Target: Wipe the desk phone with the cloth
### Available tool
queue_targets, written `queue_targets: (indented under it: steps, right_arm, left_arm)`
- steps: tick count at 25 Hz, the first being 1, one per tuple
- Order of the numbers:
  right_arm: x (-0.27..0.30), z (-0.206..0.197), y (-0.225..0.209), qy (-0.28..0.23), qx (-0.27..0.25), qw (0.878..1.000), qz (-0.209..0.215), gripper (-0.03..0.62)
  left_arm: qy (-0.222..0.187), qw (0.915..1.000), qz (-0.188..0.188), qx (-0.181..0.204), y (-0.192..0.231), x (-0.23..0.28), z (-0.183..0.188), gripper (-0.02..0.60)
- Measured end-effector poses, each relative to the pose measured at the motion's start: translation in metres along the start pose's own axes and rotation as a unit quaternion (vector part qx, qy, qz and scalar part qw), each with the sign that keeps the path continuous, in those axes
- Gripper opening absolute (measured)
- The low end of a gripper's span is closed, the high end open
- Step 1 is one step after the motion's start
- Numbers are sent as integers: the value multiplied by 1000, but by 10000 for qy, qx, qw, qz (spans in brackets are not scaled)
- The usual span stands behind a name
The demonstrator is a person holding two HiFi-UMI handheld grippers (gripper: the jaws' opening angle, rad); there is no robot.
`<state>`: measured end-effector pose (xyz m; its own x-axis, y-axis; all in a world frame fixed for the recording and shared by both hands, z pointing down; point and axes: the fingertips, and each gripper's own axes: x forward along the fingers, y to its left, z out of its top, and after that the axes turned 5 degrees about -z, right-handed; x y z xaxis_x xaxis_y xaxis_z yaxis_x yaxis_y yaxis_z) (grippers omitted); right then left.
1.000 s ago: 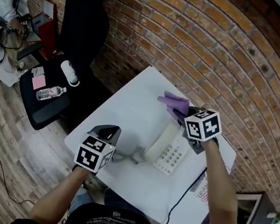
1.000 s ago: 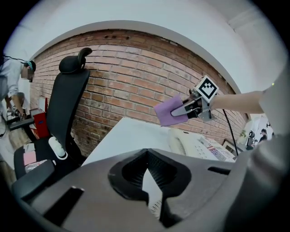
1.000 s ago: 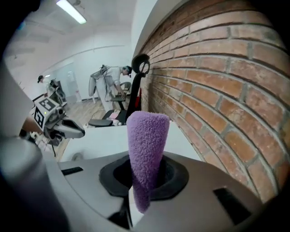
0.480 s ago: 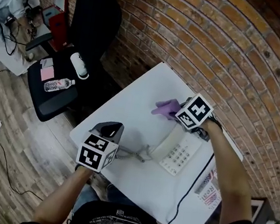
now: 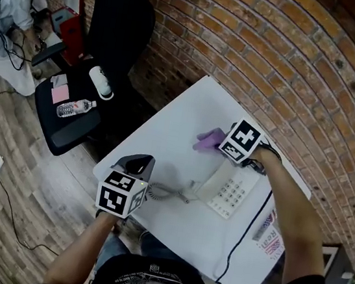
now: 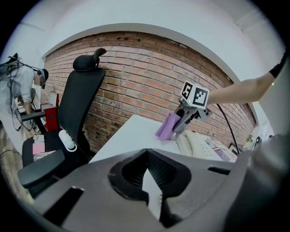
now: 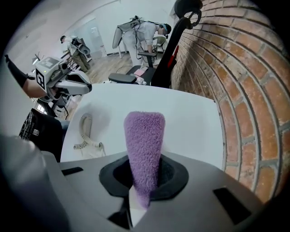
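A white desk phone (image 5: 227,188) lies on the white table (image 5: 171,137), its handset at the left side and its coiled cord (image 5: 164,192) trailing toward me. My right gripper (image 5: 222,144) is shut on a purple cloth (image 5: 209,138), which hangs at the phone's far end, just over the table. In the right gripper view the cloth (image 7: 144,149) sticks out from between the jaws. The left gripper view shows the phone (image 6: 199,144) and the cloth (image 6: 166,127) ahead. My left gripper (image 5: 138,162) hovers at the table's near left edge, jaws shut on nothing.
A brick wall (image 5: 291,75) runs behind the table. Left of the table, a black office chair (image 5: 69,123) carries a water bottle (image 5: 72,108). The phone's cable (image 5: 242,239) and a leaflet (image 5: 268,233) lie at the right. A person (image 5: 12,10) works far back left.
My right gripper has carried the cloth a little left and down, to the far end of the phone. The left gripper has stayed near the table's front edge.
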<state>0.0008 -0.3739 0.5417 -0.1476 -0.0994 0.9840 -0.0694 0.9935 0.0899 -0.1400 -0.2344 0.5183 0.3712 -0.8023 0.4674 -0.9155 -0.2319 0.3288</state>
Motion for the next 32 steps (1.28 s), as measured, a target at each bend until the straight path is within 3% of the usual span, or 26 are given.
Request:
queue_targets:
  steps: [14, 32]
  right_arm:
    - [6, 7, 51, 382, -229, 9990, 91, 44]
    - [7, 11, 118, 186, 466, 9987, 89, 44]
  left_arm:
    - [23, 9996, -288, 81, 13, -22, 1, 5]
    - [213, 9952, -759, 578, 13, -60, -4, 5]
